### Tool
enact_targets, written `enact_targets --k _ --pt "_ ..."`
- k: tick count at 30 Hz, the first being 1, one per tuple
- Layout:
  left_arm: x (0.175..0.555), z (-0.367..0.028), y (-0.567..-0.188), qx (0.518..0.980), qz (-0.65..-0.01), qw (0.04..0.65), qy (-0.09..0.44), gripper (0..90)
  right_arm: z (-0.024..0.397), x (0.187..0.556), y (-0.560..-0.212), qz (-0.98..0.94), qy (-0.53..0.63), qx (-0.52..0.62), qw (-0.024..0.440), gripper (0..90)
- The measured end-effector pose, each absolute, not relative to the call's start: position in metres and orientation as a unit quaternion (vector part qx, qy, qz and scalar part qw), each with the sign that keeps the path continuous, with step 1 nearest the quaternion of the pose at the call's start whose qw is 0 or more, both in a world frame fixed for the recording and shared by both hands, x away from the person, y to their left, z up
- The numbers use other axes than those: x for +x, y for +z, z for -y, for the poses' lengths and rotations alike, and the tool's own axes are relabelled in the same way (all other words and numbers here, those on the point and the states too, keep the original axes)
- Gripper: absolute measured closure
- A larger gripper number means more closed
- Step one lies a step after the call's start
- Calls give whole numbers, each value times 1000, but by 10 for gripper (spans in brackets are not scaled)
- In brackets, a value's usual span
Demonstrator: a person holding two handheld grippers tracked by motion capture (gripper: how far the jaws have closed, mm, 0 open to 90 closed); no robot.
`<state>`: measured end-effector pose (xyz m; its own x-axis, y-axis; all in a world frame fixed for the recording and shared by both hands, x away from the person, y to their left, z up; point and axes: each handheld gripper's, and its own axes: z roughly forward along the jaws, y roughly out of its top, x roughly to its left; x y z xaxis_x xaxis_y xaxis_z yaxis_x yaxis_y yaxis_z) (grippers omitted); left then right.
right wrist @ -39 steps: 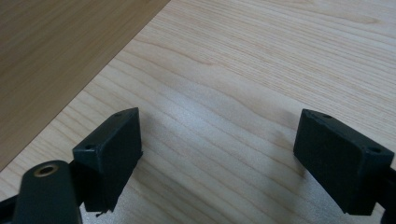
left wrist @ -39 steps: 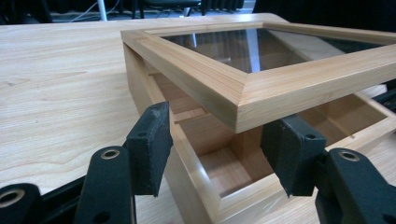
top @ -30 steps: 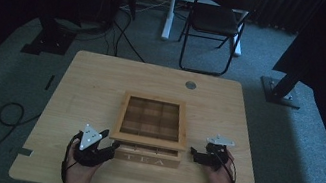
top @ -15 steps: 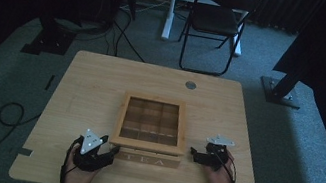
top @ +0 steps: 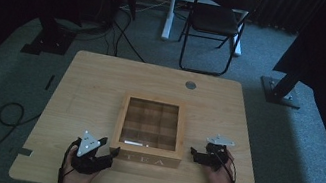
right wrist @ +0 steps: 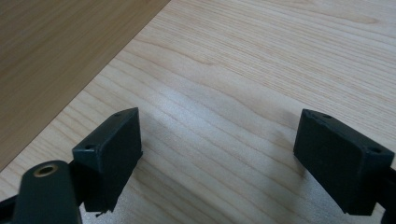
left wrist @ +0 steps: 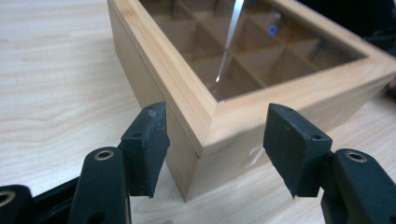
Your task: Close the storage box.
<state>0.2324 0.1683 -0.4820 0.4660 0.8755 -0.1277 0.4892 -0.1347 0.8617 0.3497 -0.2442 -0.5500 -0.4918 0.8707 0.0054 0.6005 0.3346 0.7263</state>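
A square light-wood tea box with a glass lid over a grid of compartments (top: 150,129) sits at the lower middle of the high view, on the pale wooden worktop (top: 101,85), its front face lettered TEA. The left claw (top: 110,149) lies at the lower left of that frame, just beside the box's near left corner. In the left claw view, that corner (left wrist: 205,140) stands between the two black jaws, which are released and have just been opening further; the pads sit apart from the wood on both sides. The right claw (top: 194,154) rests at the lower right of the high view, just beside the box's right wall, jaws spread wide with bare worktop (right wrist: 243,93) between them.
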Motion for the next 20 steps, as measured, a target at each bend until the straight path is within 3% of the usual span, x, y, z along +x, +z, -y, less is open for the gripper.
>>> enact_targets --k 20 --pt "245 -183 -488 700 -499 451 239 378 244 350 -550 -793 343 464 197 147"
